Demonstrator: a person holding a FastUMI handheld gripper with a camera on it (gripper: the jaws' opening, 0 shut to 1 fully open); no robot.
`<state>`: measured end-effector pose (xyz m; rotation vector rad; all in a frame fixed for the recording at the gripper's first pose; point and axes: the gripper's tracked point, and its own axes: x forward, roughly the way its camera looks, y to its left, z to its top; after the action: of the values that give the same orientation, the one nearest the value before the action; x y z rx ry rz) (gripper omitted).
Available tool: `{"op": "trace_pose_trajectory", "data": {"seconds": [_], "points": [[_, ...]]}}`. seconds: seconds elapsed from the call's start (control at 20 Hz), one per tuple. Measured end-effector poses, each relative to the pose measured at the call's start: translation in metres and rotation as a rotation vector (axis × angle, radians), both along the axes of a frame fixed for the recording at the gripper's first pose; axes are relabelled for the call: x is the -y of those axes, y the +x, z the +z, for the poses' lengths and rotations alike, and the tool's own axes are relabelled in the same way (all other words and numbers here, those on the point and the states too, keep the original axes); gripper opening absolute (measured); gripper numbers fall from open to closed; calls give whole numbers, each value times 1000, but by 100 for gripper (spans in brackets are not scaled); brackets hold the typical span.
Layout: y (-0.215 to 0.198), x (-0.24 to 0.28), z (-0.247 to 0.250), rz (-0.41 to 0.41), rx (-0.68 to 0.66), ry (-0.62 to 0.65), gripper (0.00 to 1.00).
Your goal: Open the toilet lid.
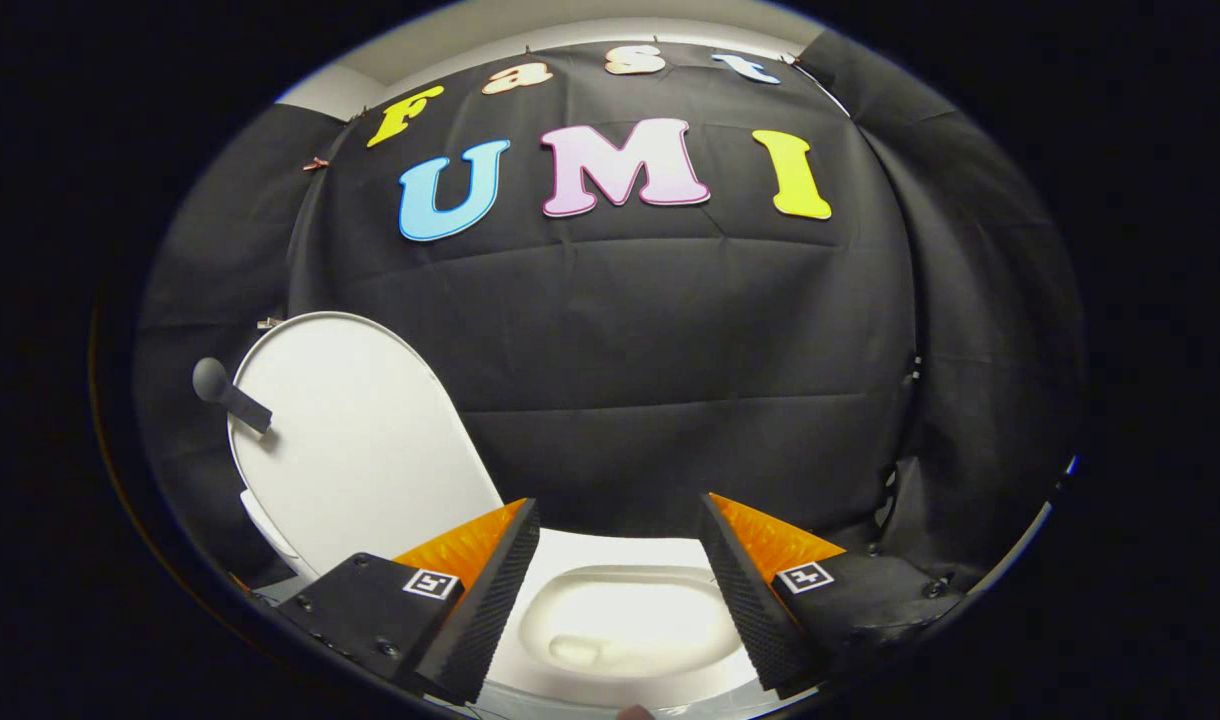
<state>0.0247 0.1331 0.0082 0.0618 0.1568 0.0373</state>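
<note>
White lid [355, 440] upright, gripper [620, 530] agape.

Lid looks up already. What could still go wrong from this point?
The toilet lid stands raised but unheld, so it might drop back onto the bowl if it isn't past its balance point. The gripper hangs open over the bowl; a falling lid could strike the jaws, or they could snag the dark knob on the lid's edge.

**Lid raised, bowl exposed**

White oval lid [355, 440] stands upright, tilted slightly, to the left of the bowl [625, 620] against the black cloth. A dark knobbed handle [228, 392] projects from its left edge. Bowl white, uncovered, seen between the spread fingers.
</note>
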Motion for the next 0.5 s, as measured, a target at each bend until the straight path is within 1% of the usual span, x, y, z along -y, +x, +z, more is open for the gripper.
{"op": "trace_pose_trajectory", "data": {"seconds": [0.3, 0.5], "points": [[0, 1, 0, -10, -7, 12, 99], [-3, -3, -8, 1, -27, 7, 99]]}}
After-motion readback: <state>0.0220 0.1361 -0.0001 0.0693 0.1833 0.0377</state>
